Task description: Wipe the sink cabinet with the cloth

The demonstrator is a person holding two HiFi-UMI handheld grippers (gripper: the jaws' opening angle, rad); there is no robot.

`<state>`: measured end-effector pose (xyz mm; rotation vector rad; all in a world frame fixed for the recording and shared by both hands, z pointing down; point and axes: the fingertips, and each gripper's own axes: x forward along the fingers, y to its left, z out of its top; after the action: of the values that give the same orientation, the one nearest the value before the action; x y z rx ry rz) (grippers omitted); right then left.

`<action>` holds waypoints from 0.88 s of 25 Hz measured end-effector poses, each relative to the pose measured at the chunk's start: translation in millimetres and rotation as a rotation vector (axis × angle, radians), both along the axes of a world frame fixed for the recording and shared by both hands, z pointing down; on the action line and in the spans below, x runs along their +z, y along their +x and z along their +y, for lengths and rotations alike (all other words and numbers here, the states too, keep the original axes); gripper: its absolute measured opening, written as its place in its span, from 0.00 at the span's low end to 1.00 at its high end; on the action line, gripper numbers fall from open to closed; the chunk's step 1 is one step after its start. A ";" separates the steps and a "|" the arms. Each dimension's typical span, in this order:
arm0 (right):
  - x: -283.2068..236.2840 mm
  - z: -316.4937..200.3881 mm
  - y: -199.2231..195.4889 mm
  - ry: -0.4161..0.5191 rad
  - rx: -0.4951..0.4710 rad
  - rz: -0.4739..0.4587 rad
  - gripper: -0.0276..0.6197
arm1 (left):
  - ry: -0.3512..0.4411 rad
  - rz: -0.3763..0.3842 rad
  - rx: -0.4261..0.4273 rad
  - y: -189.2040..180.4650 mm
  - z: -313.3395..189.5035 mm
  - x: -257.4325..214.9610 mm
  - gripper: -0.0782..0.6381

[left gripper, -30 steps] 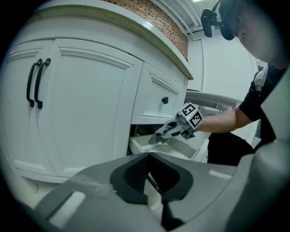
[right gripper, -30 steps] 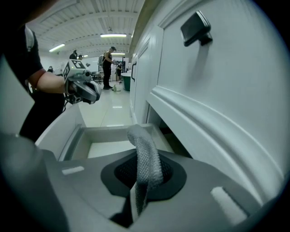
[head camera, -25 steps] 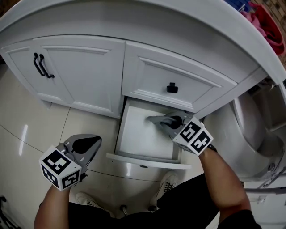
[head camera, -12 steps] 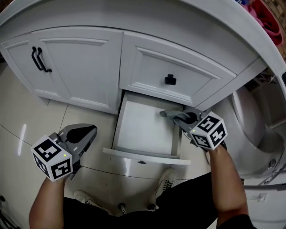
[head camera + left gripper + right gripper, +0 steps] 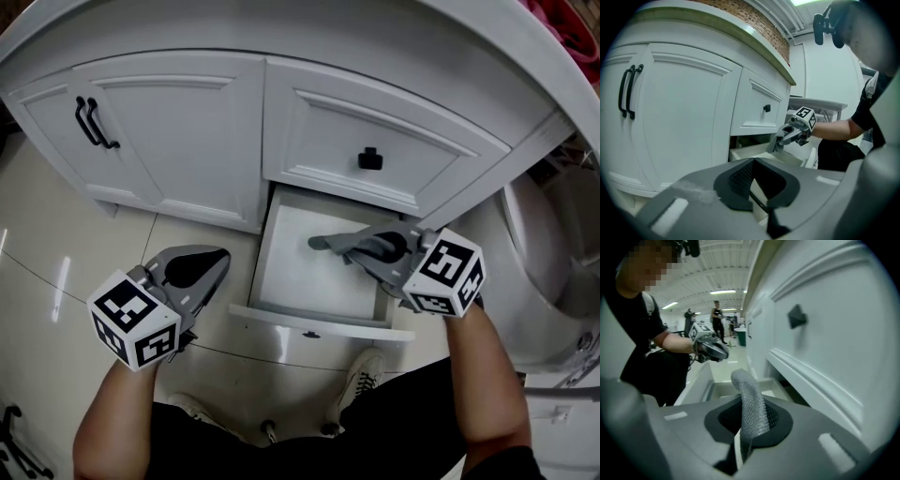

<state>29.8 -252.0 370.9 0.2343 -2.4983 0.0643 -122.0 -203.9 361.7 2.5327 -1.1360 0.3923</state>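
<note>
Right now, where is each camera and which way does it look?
Head view: on the person's head, looking steeply down at the open drawer; both forearms, left gripper and right gripper show.
Left gripper view: on the left gripper, facing the cabinet; its shut, empty jaws show.
Right gripper view: on the right gripper, looking along the cabinet; its jaws pinch the cloth.
Shared: both gripper views show the drawer and the other gripper.

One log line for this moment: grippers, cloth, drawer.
left gripper: shut, empty, above floor | right gripper: shut on cloth | cloth: hanging into open drawer
</note>
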 end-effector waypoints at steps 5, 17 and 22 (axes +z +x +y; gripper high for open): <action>16.8 51.7 -57.0 0.035 -0.306 0.061 0.08 | -0.007 -0.007 -0.025 -8.3 1.9 2.3 0.11; 43.7 58.8 -69.8 -0.013 -0.368 0.070 0.08 | -0.037 -0.004 -0.044 -18.5 6.2 9.3 0.11; 52.3 58.4 -53.9 -0.018 -0.352 0.100 0.08 | -0.037 0.011 -0.033 -14.7 3.8 8.1 0.11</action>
<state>-24.1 -193.5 423.2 -0.2068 -2.4005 -0.0677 -136.7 -200.2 369.7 2.4778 -1.1543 0.3876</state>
